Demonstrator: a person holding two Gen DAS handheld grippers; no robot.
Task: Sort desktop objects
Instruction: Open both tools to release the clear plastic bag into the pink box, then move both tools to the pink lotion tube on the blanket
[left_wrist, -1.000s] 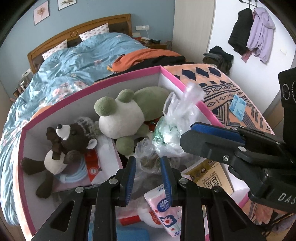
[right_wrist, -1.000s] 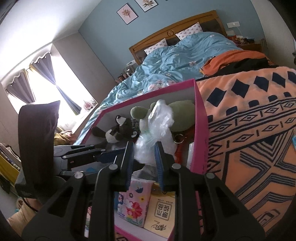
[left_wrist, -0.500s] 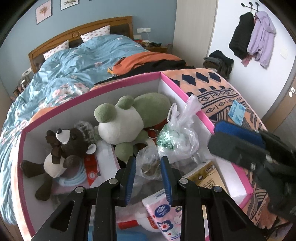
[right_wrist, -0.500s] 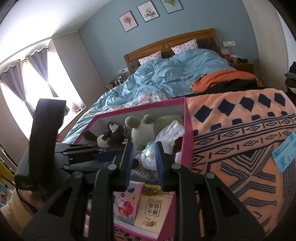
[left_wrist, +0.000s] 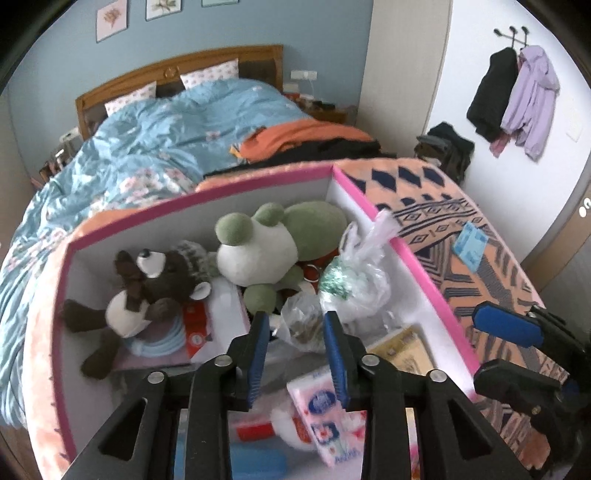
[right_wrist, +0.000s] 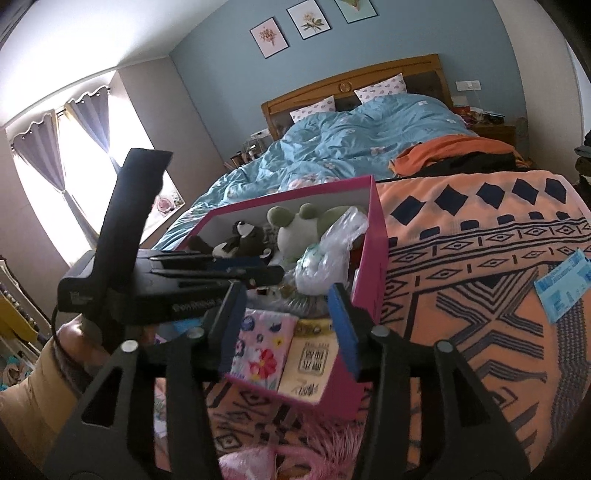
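Observation:
A pink-rimmed box (left_wrist: 373, 210) with white walls stands on an orange patterned blanket (right_wrist: 480, 258). Inside lie a brown plush bear (left_wrist: 147, 291), a green and white plush frog (left_wrist: 258, 251), a clear bag with something green in it (left_wrist: 354, 284), a second clear bag (left_wrist: 301, 325) and tissue packs (left_wrist: 325, 413). My left gripper (left_wrist: 295, 332) hovers over the box's near part; its jaws are opening, with only the second clear bag seen beyond the gap. My right gripper (right_wrist: 288, 314) stands at the box's near right corner, its jaws opening wide with nothing between the pads.
A blue flat packet (right_wrist: 561, 291) lies on the blanket right of the box. Behind the box is a bed with a blue quilt (left_wrist: 166, 147). Coats (left_wrist: 517, 99) hang on the right wall. A pink fluffy thing (right_wrist: 266, 458) lies at the near edge.
My right gripper let go of the clear bag with the green thing, drew back to the right out of the box and spread its jaws. My left gripper rose a little.

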